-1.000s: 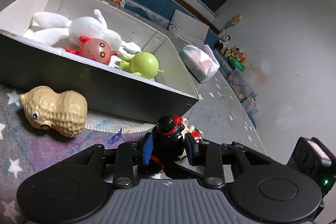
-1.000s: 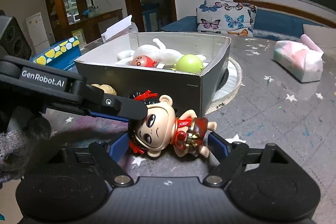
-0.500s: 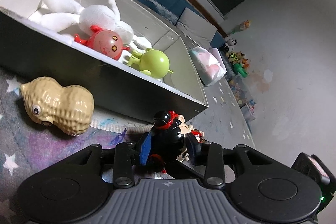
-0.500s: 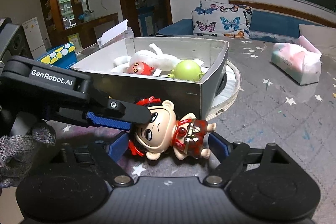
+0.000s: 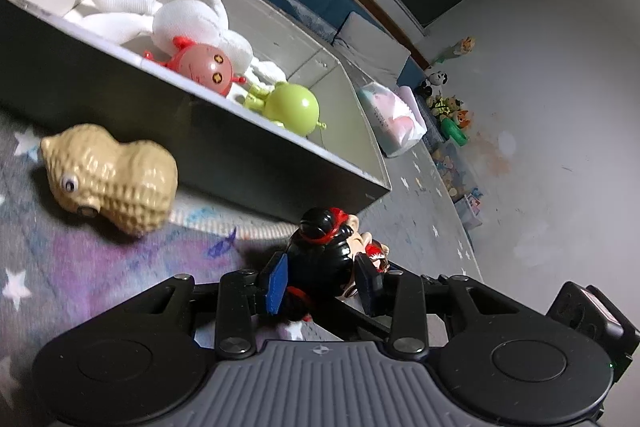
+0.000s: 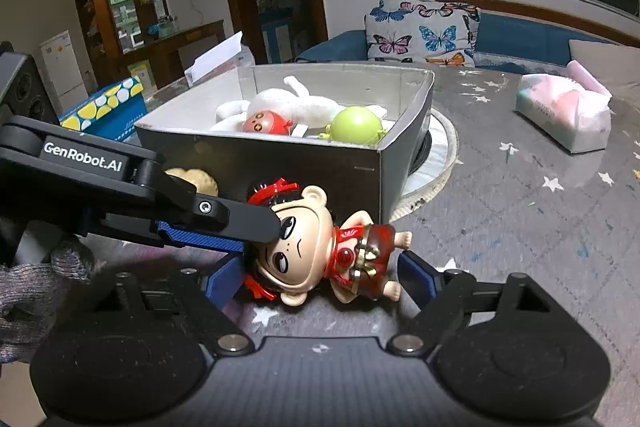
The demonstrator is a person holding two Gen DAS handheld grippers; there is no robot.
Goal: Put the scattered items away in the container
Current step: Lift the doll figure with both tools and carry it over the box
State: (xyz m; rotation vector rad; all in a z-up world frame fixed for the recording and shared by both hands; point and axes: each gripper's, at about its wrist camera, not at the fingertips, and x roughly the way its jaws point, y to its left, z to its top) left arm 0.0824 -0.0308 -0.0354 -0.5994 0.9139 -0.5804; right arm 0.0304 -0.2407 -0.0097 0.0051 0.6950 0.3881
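A big-headed doll (image 6: pixel 304 247) in a red outfit, with black hair (image 5: pixel 320 255), lies on the starry mat in front of the grey box (image 6: pixel 280 163). My left gripper (image 5: pixel 322 281) is shut on the doll's head, blue pads on either side of the hair; one of its fingers (image 6: pixel 224 215) crosses the doll's face in the right wrist view. My right gripper (image 6: pixel 320 275) is open, its fingers flanking the doll from head to feet. A tan peanut toy (image 5: pixel 116 179) lies beside the box. Inside the box (image 5: pixel 224 155) are a white plush (image 5: pixel 188 23), a red round toy (image 5: pixel 204 67) and a green one (image 5: pixel 292 107).
A tissue pack (image 6: pixel 564 115) sits on the mat to the right. A blue and yellow carton (image 6: pixel 108 107) stands behind the box at the left. A butterfly cushion (image 6: pixel 424 31) leans on the sofa. A gloved hand (image 6: pixel 24 291) holds the left gripper.
The left gripper has rolled a little with the doll's head in it, and the doll's face has turned more upward. The right gripper has stayed put.
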